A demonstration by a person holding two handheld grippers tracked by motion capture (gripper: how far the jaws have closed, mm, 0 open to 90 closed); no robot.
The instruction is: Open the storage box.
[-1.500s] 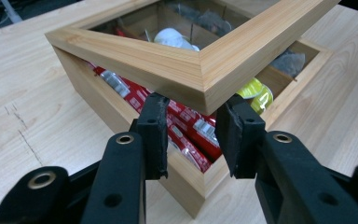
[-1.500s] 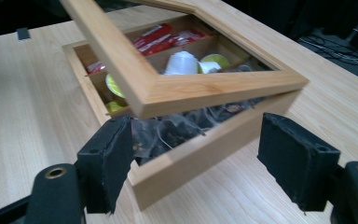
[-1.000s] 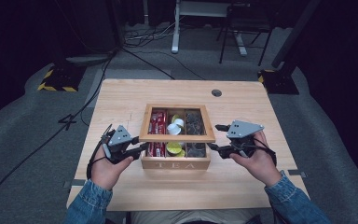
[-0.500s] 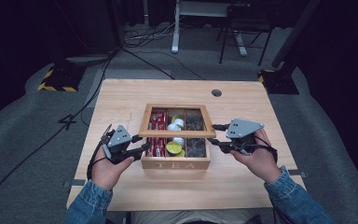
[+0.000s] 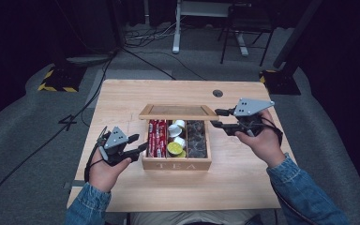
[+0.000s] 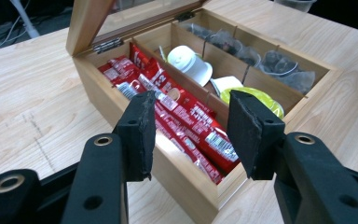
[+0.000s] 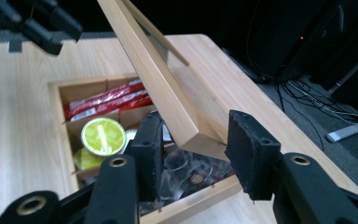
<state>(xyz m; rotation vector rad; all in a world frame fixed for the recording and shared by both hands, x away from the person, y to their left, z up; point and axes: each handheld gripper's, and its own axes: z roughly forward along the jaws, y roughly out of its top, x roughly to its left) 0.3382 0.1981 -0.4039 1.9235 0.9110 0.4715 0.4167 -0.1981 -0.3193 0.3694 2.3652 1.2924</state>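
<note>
A wooden tea box (image 5: 176, 165) stands mid-table. Its glass-paned lid (image 5: 178, 111) is tilted up on the far hinges. My right gripper (image 5: 215, 118) is at the lid's right front corner. In the right gripper view its jaws (image 7: 196, 149) have just been closing, and the pads press on that lid corner (image 7: 177, 112). My left gripper (image 5: 139, 143) stays by the box's left wall. Its jaws (image 6: 193, 133) have just been opening and now straddle the wall (image 6: 182, 168) without touching it. Inside lie red sachets (image 6: 186, 116), white and green capsules (image 5: 174, 148) and clear-wrapped tea bags (image 5: 197, 138).
The box sits on a light wooden table (image 5: 122, 98) with a round cable hole (image 5: 217, 93) at the back right. Bare tabletop lies on both sides of the box and in front of it. Cables and a white desk leg (image 5: 176, 28) are on the dark floor beyond.
The lid has swung up from flat on the box, and my right gripper rose with it. The left gripper's jaws have parted and it has stayed in place.
</note>
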